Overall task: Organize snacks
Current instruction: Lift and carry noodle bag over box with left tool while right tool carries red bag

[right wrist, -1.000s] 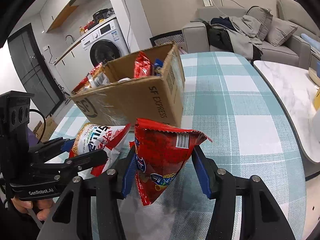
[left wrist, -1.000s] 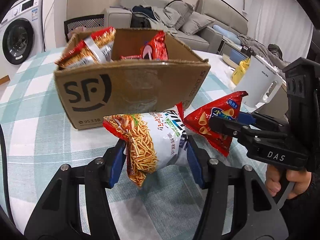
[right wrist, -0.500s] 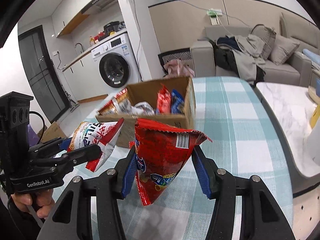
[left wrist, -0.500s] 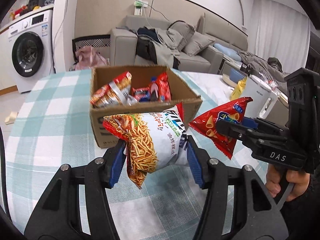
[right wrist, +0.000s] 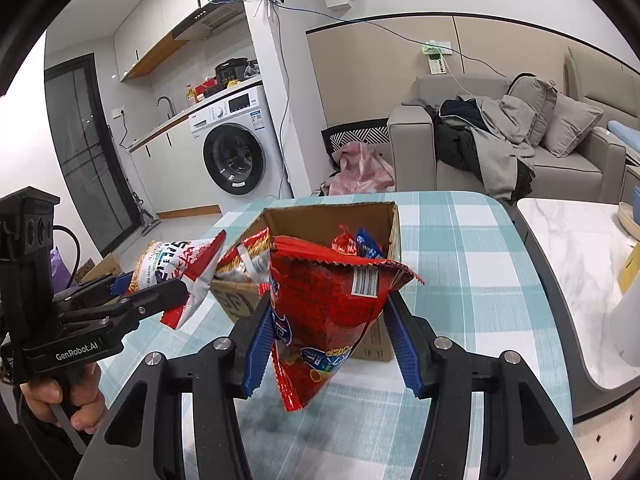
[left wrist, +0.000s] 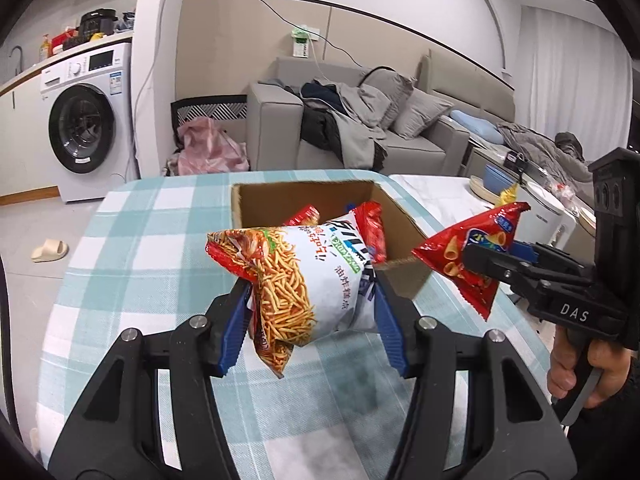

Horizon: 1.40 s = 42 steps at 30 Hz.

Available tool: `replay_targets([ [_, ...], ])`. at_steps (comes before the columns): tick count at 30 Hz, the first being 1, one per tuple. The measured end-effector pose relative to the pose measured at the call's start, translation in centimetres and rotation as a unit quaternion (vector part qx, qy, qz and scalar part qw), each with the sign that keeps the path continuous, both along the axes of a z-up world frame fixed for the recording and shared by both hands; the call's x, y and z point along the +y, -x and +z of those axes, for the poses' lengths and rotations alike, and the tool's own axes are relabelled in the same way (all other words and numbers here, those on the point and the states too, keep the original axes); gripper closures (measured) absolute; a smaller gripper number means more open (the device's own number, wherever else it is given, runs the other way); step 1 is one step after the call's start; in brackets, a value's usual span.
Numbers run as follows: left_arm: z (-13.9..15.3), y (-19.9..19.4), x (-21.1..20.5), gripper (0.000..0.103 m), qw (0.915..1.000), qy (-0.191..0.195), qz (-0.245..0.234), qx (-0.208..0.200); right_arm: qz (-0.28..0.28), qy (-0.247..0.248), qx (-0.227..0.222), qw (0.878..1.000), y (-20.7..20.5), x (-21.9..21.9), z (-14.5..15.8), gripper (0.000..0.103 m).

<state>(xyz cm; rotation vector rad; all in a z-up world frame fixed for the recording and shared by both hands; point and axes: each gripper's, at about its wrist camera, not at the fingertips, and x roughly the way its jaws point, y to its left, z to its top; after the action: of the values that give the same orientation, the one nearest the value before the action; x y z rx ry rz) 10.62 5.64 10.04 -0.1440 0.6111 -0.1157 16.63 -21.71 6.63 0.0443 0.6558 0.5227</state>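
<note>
My left gripper [left wrist: 310,296] is shut on a white and red noodle-snack bag [left wrist: 304,276] and holds it in the air above the near side of an open cardboard box [left wrist: 304,196]. My right gripper [right wrist: 326,320] is shut on a red chip bag [right wrist: 332,312], also lifted, just in front of the box [right wrist: 344,216]. The box holds several red and blue snack packs [right wrist: 352,242]. The right gripper and its red bag [left wrist: 472,256] show at the right of the left wrist view. The left gripper and its bag [right wrist: 176,264] show at the left of the right wrist view.
The box stands on a table with a teal checked cloth [left wrist: 160,240]. A white marble side table [right wrist: 576,248] with a white kettle [left wrist: 552,216] is to the right. A sofa [left wrist: 360,128] and a washing machine [left wrist: 88,128] lie beyond the table.
Both grippers have risen and pulled back with their bags; the box now looks smaller and lower, and its inside is visible from above.
</note>
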Motion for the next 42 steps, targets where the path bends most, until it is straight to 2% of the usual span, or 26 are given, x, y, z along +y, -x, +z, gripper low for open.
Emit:
replay_targets([
  [17,-1.0,-7.0,0.8,0.049,0.9998,-0.010,0.006,0.013,0.002,0.006,0.000,1.000,-4.9,2.9,-0.2,0.049],
  [30,-2.5,-11.6,0.2,0.049,0.9997,-0.020,-0.005,0.015,0.004,0.010,0.019,1.000,-9.0,4.3,-2.1,0.049],
  [42,-3.9,-16.0,-0.4,0.049,0.9995,-0.020,-0.015,0.017,0.015,0.014,0.026,0.999,-10.8,4.9,-3.3,0.050],
])
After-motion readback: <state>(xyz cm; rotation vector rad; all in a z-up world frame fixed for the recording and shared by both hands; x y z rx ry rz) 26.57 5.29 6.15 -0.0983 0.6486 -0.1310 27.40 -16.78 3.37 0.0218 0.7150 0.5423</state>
